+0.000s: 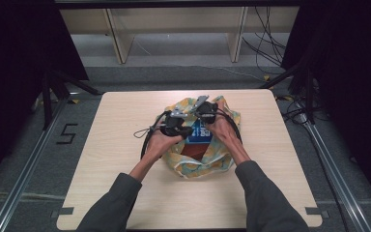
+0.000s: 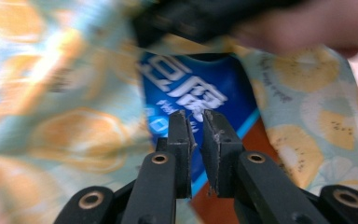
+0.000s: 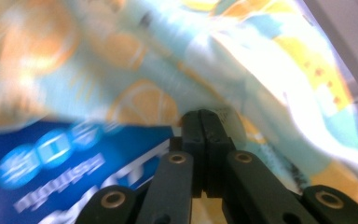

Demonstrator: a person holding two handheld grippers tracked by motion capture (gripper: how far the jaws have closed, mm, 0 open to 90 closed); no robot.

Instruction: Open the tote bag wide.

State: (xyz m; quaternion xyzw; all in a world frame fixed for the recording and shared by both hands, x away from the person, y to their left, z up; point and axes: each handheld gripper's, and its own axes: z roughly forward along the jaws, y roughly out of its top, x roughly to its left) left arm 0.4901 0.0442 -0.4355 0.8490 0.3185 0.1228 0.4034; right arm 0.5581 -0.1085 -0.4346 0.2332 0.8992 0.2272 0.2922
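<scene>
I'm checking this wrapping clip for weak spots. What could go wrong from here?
1. The right tool looks shut on the fruit-print cloth; a hard pull might slide the blue box off centre.
2. The left tool has a narrow gap with nothing clearly gripped, so its side of the cloth may fall open.
3. Both tools sit close together in the high view, so they could bump.
</scene>
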